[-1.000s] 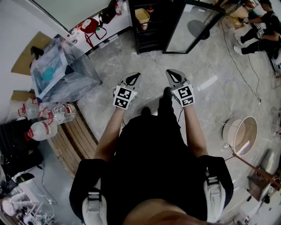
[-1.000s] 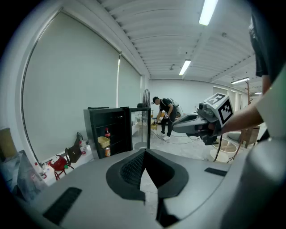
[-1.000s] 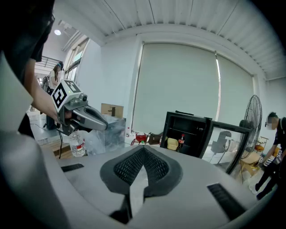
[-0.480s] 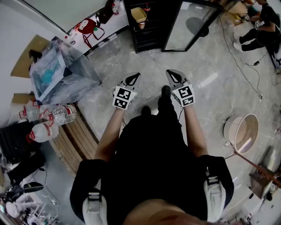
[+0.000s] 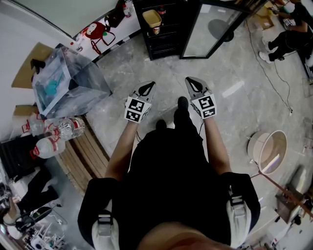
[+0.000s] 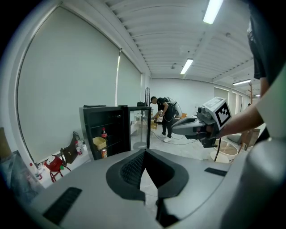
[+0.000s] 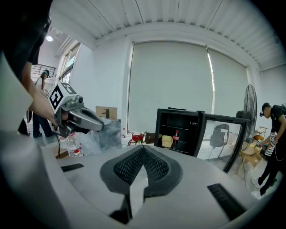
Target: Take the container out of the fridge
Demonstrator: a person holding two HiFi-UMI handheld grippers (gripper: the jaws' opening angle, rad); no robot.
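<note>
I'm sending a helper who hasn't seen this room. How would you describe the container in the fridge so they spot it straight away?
Find the small black fridge against the pale wall, its glass door swung open. On a shelf inside sits the container, a tub beside a dark bottle, with a can lower down. It is the only pale yellow, squat thing in there.

Grey marble floor (image 5: pixel 234 63), white wall (image 7: pixel 109 76) w/ big roller blind (image 7: pixel 170 80), strip lights (image 6: pixel 213 11) on ribbed ceiling (image 6: pixel 165 36), wood pallet (image 5: pixel 85 156), standing fan (image 7: pixel 250 105).
</note>
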